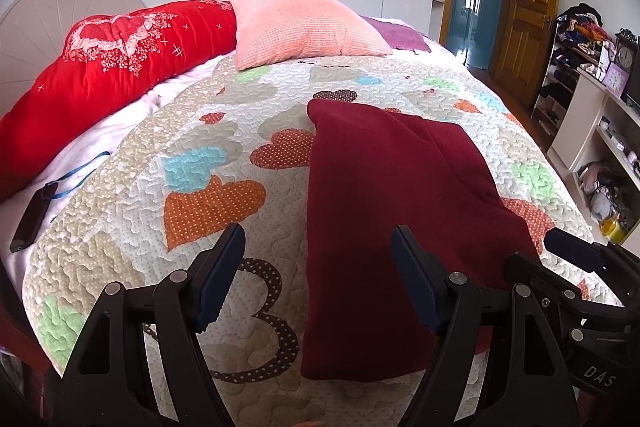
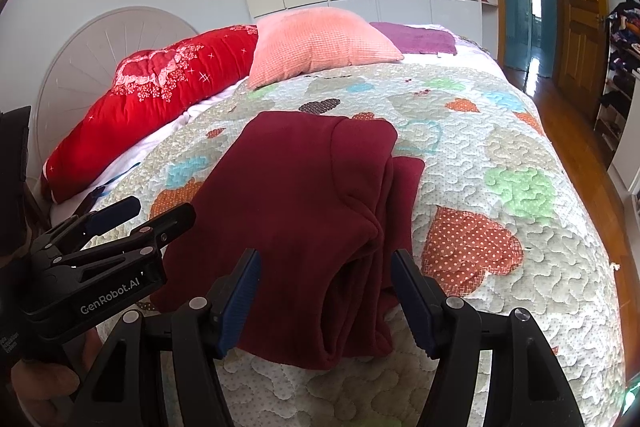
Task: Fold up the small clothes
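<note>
On the quilted bed (image 1: 224,131) lies the maroon garment (image 1: 384,211), already folded into a long strip whose long axis runs from the near edge away toward the pink pillow (image 1: 304,23). Its right side is bunched in loose layers, so a shallow pinch could catch only one and pull the fold apart. Left gripper (image 1: 318,283) and right gripper (image 2: 326,291) hover over its near end, both spread apart and empty.

1 folded maroon fleece garment (image 1: 384,195), 1 pink checked pillow (image 1: 300,27), 1 red floral bolster (image 1: 116,67), 1 purple cloth (image 1: 400,35), 1 heart-patterned quilt (image 1: 200,155), 2 black tools: left (image 1: 318,279), right (image 2: 326,291).
</note>
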`<state>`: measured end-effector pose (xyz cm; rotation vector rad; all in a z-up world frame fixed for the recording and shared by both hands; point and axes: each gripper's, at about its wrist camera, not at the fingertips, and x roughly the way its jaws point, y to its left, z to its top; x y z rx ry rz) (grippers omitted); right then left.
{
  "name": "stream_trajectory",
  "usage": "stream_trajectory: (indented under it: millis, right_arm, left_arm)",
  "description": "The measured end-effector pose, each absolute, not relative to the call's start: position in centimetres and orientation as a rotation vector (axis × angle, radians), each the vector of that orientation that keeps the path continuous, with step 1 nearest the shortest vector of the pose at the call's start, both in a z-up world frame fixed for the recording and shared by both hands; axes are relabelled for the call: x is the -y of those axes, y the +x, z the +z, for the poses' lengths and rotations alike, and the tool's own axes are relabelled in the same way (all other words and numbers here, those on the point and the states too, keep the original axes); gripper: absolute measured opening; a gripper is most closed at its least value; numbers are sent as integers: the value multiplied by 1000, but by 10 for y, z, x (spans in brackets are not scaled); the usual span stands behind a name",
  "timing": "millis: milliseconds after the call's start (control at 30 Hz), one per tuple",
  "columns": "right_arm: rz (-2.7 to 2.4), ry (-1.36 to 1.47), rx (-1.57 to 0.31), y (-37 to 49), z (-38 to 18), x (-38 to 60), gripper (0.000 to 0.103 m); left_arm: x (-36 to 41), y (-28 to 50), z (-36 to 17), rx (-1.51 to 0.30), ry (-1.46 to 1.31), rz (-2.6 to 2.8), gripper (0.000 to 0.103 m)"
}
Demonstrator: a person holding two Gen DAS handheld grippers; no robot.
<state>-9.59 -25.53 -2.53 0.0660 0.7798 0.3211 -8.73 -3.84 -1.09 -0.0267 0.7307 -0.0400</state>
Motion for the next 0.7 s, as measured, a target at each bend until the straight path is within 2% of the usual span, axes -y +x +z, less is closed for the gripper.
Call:
stream_trajectory:
  millis: [700]
  right_arm:
    - [333,76,-795,-90,-29,254,65]
  left_arm:
    - [41,-84,-14,-736,-13,-44,76]
